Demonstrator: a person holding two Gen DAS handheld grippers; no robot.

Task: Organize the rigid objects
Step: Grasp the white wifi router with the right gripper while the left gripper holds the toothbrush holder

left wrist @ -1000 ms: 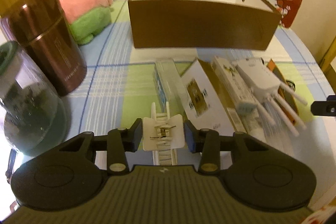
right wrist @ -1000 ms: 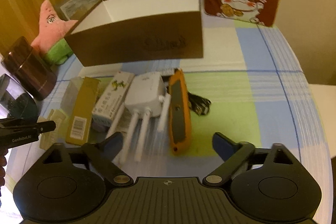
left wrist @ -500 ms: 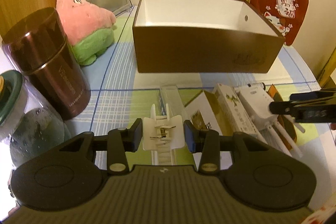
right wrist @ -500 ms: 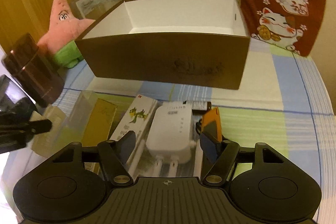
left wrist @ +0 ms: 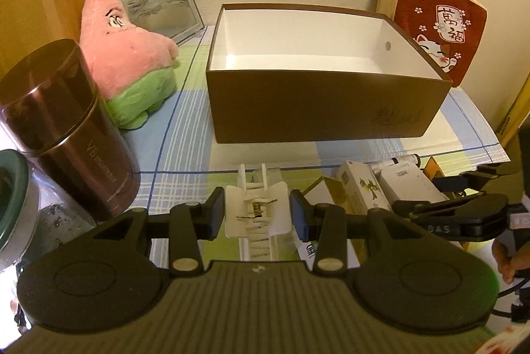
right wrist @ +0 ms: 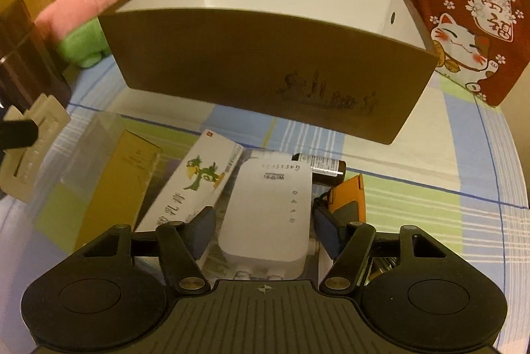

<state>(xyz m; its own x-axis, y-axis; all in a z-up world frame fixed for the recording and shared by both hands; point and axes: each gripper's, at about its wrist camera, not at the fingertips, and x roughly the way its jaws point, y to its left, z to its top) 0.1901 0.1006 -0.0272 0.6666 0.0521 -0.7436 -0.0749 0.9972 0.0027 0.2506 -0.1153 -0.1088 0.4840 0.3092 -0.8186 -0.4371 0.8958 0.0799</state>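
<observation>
White plastic sits clamped in the left gripper [left wrist: 255, 214] — a hair claw clip [left wrist: 255, 213], pinched at its hinge end between the blue pads, teeth pointing away from the camera and hanging clear above the checked tablecloth [left wrist: 185, 122]. That gripper tilts downward toward the table's middle. Just right of it the right gripper [right wrist: 265, 223] also angles steeply down, its jaws having just been closing; they now stand partly open on either side of a white router [right wrist: 268, 211], with thin gaps visible at both pads, so no squeeze yet. A fingertip of the person's hand [left wrist: 508, 261] shows behind that tool. Beside the router lie a white carton with a green bird [right wrist: 195, 185], a yellow box [right wrist: 122, 181] and an orange utility knife [right wrist: 347, 198]. Farther back stands the brown box [left wrist: 318, 102], open-topped with a white, bare interior. Left of it sit a dark canister [left wrist: 66, 128] and a pink plush star [left wrist: 129, 52].
</observation>
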